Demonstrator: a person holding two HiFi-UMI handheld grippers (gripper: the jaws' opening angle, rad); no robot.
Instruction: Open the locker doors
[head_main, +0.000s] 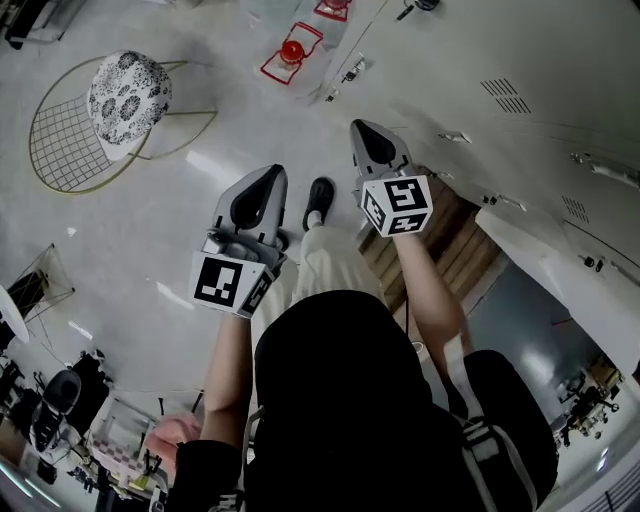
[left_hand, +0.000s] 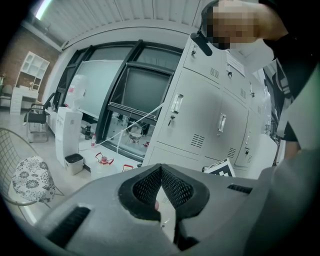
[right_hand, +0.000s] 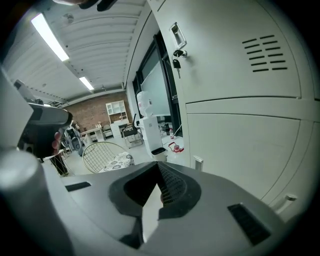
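Observation:
A bank of white locker doors (head_main: 520, 110) runs along the right of the head view. My right gripper (head_main: 362, 128) is shut and empty, close in front of the doors. In the right gripper view my right gripper (right_hand: 159, 166) points along a door with a keyed handle (right_hand: 176, 44) above and a lower door's handle (right_hand: 198, 161) just ahead. My left gripper (head_main: 268, 175) hangs over the floor, left of the right one. In the left gripper view my left gripper (left_hand: 161, 170) has its pads meeting on nothing, with closed locker doors (left_hand: 200, 117) ahead.
A wire chair with a patterned cushion (head_main: 125, 90) stands at the far left. Red-capped jugs (head_main: 292, 52) sit on the floor by the lockers' end. A white dispenser (left_hand: 67, 132) and a bin (left_hand: 74, 162) stand by the window. The person's shoe (head_main: 320, 200) is between the grippers.

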